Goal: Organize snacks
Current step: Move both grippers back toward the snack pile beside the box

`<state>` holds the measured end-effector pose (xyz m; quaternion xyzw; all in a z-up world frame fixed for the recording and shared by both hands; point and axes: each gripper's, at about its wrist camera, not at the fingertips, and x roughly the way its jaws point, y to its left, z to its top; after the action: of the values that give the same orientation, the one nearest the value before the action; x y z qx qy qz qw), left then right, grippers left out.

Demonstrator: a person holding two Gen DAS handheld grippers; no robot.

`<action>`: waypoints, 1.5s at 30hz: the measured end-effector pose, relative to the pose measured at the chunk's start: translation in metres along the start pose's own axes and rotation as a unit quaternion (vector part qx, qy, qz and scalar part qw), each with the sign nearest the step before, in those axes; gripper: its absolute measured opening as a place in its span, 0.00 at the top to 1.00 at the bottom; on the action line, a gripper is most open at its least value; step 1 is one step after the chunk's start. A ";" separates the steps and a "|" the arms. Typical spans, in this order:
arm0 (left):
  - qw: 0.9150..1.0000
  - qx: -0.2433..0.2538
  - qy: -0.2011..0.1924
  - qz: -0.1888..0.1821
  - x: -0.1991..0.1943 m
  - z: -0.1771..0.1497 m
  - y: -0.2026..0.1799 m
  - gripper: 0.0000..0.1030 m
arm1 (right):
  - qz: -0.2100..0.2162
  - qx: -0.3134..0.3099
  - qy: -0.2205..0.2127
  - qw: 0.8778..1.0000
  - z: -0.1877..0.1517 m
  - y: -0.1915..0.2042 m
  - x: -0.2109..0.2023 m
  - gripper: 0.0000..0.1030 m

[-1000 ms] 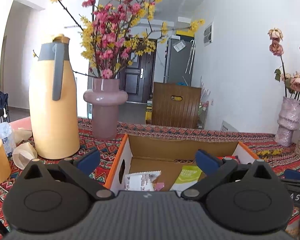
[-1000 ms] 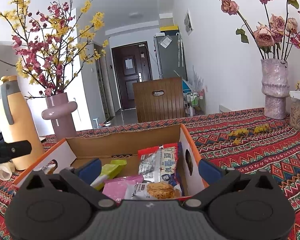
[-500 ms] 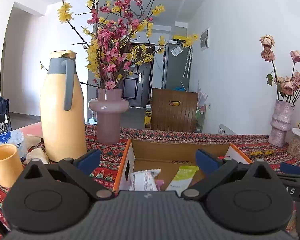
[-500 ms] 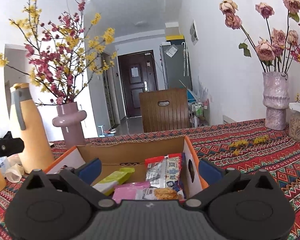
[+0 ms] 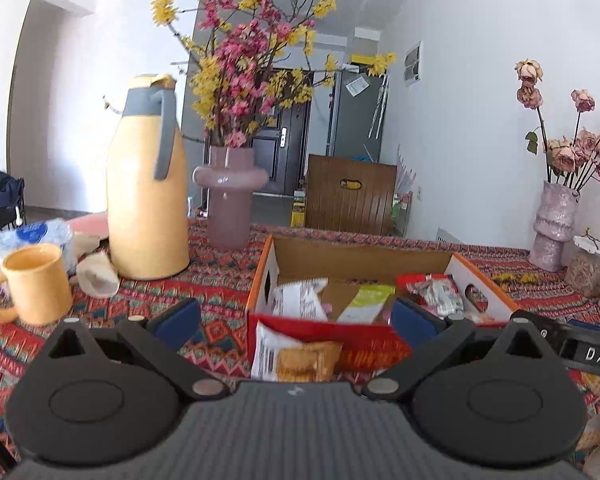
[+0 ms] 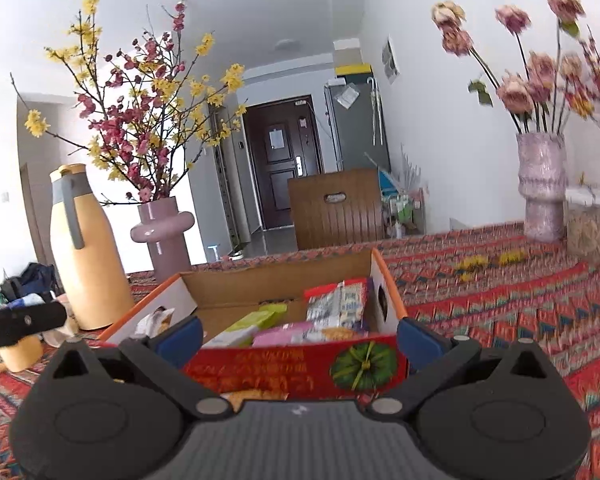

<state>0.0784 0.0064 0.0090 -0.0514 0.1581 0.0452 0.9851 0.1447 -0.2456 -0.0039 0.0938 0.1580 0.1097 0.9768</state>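
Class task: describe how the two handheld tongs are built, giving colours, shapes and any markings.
Both the left tongs and the right tongs share one build: matte black ribbed body, two rounded black lobes with embossed circles, silver pivot pins, angled black link bars and blue pads. White letters "DAS" mark the right tongs' side, seen from the left camera.

**Snack box and loose packet**

An open cardboard box (image 5: 476, 276) with orange rims and a red front holds a white packet (image 5: 300, 298), a green packet (image 5: 366, 302), a pink packet (image 6: 282, 334) and a red-edged packet (image 5: 436, 292); 1 biscuit packet (image 5: 296, 358) lies outside, against the front wall.
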 end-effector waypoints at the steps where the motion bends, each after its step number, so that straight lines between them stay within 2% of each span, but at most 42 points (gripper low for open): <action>1: 1.000 -0.001 0.003 0.001 -0.003 -0.003 0.001 0.00 | 0.004 0.008 0.004 1.000 -0.003 -0.001 -0.002 0.00; 14: 0.999 0.005 0.040 -0.013 -0.033 -0.045 0.008 0.00 | 0.031 0.024 0.049 0.998 -0.044 0.004 -0.037 0.00; 22: 0.998 0.006 0.056 -0.016 -0.037 -0.071 0.010 0.00 | 0.026 0.009 0.067 0.997 -0.064 0.010 -0.053 0.00; 35: 0.996 -0.003 0.084 -0.019 -0.022 -0.089 0.024 0.00 | 0.008 -0.005 0.063 0.998 -0.072 0.015 -0.066 0.00; 45: 0.995 -0.011 0.099 -0.028 -0.016 -0.094 0.031 0.00 | 0.000 -0.035 0.089 0.995 -0.074 0.030 -0.055 0.00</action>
<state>0.0309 0.0246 -0.0776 -0.0709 0.2532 0.0142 0.9647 0.0639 -0.2190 -0.0509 0.0494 0.2408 0.1234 0.9614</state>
